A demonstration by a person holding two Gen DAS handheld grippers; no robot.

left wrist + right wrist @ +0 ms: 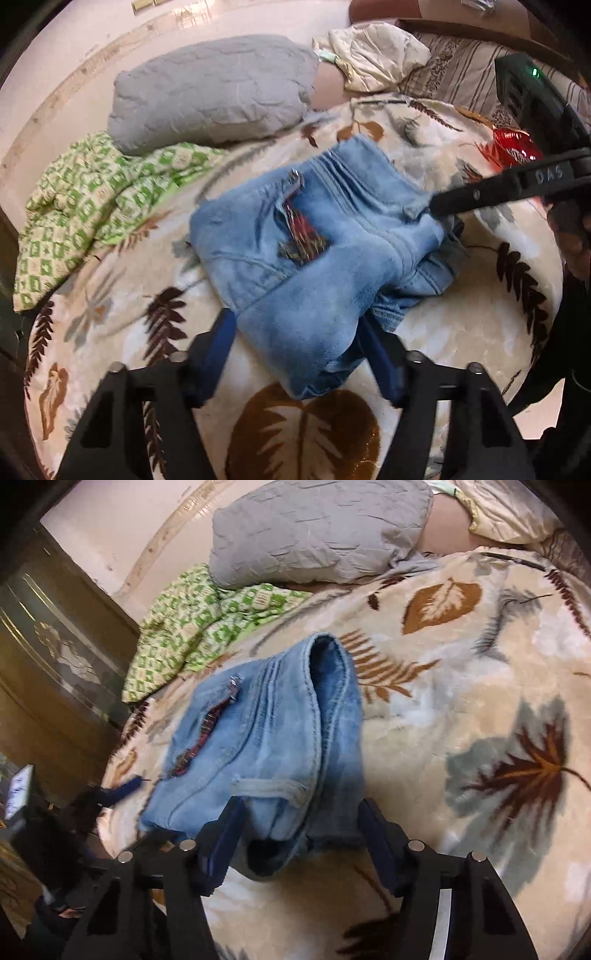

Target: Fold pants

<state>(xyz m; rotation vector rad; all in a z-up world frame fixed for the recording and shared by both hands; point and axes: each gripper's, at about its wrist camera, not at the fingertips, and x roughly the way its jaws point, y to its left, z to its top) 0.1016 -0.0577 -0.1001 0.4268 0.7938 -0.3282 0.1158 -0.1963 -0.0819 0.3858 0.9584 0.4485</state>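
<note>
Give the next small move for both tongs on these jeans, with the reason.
Probably close both tongs fully on the denim. The jeans lie bunched on the leaf-print blanket, with folds between the left tongs and the right tongs; neither clearly pinches yet.

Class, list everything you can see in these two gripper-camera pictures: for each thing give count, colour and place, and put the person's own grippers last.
jeans: one, light blue, bunched mid-bed between both grippers' fingers
blanket: one, cream with brown leaves, covering bed
pillow: one, grey, far side by wall
quilt: one, green-white check, beside pillow
cream bedding: one bundle, far side of the bed
red packet: one, on the blanket's far edge
cabinet: one, brown, beside bed
left gripper: black, blue fingers, astride jeans
right gripper: same, astride waistband end
</note>
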